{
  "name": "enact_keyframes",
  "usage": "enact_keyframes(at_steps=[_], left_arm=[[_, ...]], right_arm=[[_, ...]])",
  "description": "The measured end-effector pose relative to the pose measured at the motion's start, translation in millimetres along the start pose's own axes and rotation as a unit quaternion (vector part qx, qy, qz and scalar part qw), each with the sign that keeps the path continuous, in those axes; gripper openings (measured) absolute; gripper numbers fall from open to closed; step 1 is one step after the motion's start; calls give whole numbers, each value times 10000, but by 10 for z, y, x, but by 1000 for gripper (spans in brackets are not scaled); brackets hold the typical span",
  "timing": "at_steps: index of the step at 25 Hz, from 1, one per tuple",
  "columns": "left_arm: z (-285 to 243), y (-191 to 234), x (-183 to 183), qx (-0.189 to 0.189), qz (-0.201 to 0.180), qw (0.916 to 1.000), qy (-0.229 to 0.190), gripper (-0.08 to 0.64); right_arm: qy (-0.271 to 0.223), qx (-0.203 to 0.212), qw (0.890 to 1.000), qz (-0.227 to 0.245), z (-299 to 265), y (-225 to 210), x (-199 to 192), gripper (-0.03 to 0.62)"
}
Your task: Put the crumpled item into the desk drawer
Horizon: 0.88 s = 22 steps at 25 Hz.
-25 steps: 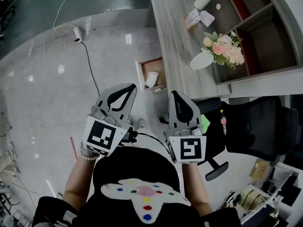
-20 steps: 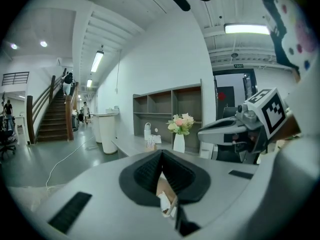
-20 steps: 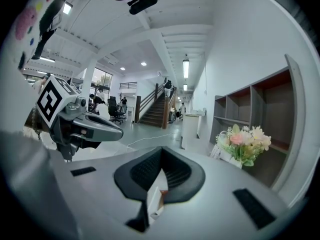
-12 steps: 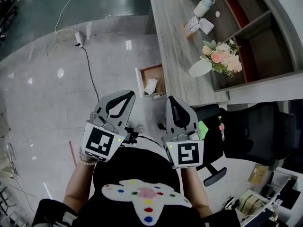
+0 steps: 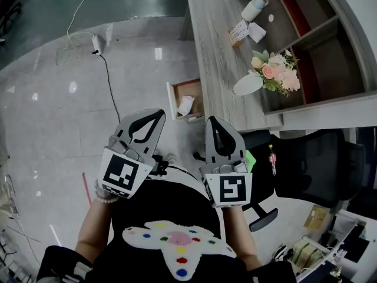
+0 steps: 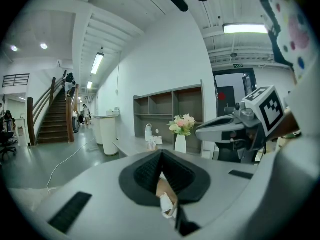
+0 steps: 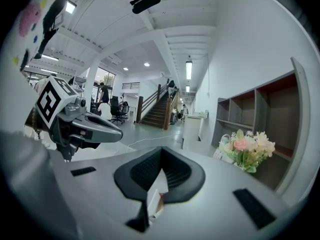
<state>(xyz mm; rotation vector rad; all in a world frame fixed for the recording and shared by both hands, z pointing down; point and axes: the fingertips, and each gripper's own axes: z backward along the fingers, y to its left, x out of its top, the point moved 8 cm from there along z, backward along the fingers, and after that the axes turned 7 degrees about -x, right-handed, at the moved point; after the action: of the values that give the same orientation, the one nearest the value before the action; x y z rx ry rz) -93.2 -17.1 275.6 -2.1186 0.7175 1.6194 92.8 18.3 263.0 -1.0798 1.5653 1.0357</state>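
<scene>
A white crumpled item (image 5: 185,105) lies inside the open wooden drawer (image 5: 188,85), which juts out from the grey desk (image 5: 219,58) over the floor. My left gripper (image 5: 158,113) and right gripper (image 5: 211,120) are side by side in front of my chest, just short of the drawer. Both are shut and hold nothing. In the left gripper view, the crumpled item (image 6: 167,205) and drawer show through the opening behind the closed tips of the left gripper (image 6: 161,153). The right gripper (image 7: 160,151) shows a slice of the drawer (image 7: 155,202) the same way.
A white vase of pink flowers (image 5: 268,73), a white jug (image 5: 254,7) and small cards (image 5: 240,29) stand on the desk, beside open shelves (image 5: 330,46). A black office chair (image 5: 309,164) is to my right. A cable and power strip (image 5: 95,42) lie on the glossy floor.
Both grippers stay shut and in about the same place. Only the head view's framing has shifted slightly.
</scene>
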Motion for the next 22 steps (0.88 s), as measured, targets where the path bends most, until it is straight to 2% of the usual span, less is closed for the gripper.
enact_keyframes(at_steps=[22], left_arm=[[13,68,-28,61,51,10000,-12,12]], right_arm=[[32,40,10000,80,-32,40,8,3]])
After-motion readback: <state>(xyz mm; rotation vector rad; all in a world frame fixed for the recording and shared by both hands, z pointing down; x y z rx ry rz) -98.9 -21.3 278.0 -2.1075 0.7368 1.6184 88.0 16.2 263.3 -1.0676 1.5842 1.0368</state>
